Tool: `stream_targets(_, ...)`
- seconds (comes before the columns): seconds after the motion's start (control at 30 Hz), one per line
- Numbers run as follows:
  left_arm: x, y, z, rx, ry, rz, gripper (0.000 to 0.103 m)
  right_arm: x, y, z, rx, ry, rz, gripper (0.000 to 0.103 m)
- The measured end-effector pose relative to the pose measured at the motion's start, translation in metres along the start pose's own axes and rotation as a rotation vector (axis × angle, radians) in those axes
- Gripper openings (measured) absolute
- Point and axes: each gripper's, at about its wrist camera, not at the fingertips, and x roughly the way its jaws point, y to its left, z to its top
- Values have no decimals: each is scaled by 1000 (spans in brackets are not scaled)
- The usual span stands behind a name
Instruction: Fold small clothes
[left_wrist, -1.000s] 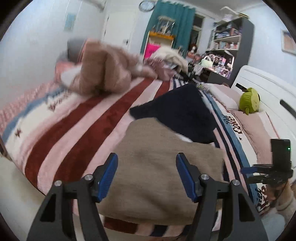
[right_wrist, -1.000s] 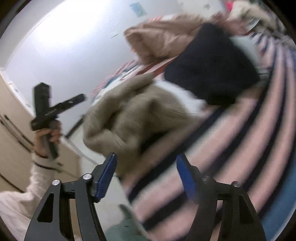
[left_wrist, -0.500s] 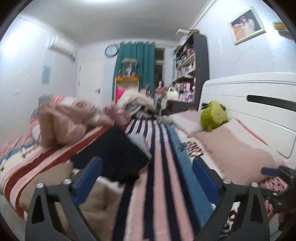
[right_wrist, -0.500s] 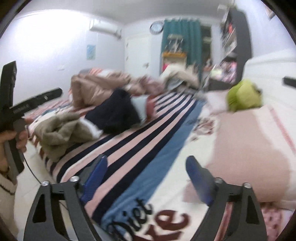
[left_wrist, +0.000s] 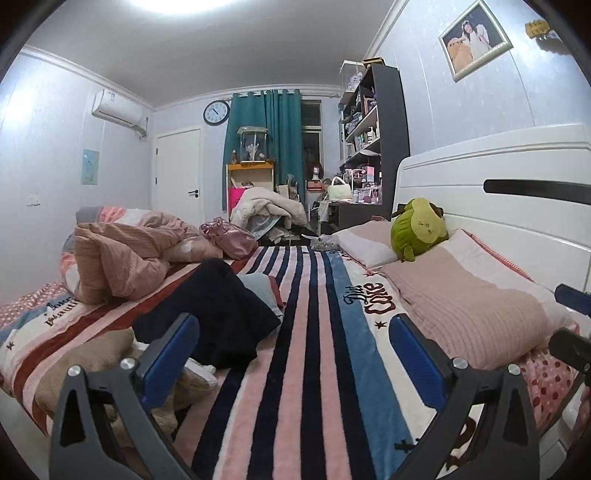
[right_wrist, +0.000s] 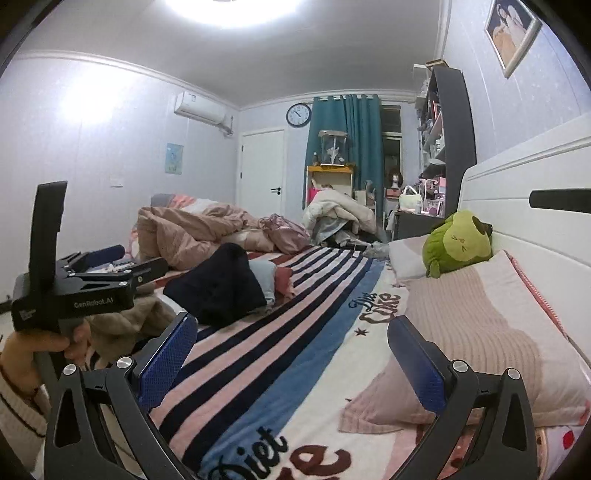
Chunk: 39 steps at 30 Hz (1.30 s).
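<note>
A beige knit garment (left_wrist: 92, 365) lies crumpled at the near left edge of the striped bed (left_wrist: 314, 369). Beyond it sits a stack of folded clothes with a dark navy piece (left_wrist: 218, 314) on top of grey and red ones. In the right wrist view the beige garment (right_wrist: 122, 325) and the navy stack (right_wrist: 221, 288) lie left of centre. My left gripper (left_wrist: 291, 354) is open and empty, held low over the bed. My right gripper (right_wrist: 291, 354) is open and empty too. The left gripper's body (right_wrist: 74, 291) shows at the left of the right wrist view.
A pink quilt heap (left_wrist: 122, 254) and a shiny pink bag (left_wrist: 229, 238) lie at the bed's far left. Pink pillows (left_wrist: 469, 302) and a green plush toy (left_wrist: 417, 229) line the white headboard (left_wrist: 498, 206) on the right. Shelves and a clothes pile stand beyond the bed's foot.
Both grippers lifted away from the beige garment and swung level to face down the bed. The beige garment now lies loose at the near left edge. Both jaws have opened wider.
</note>
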Motion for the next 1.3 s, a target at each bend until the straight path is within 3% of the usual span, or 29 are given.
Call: stream_targets(1.3, 5, 8, -4, 27, 0, 25, 102, 7, -3, 0, 7, -1, 20, 103)
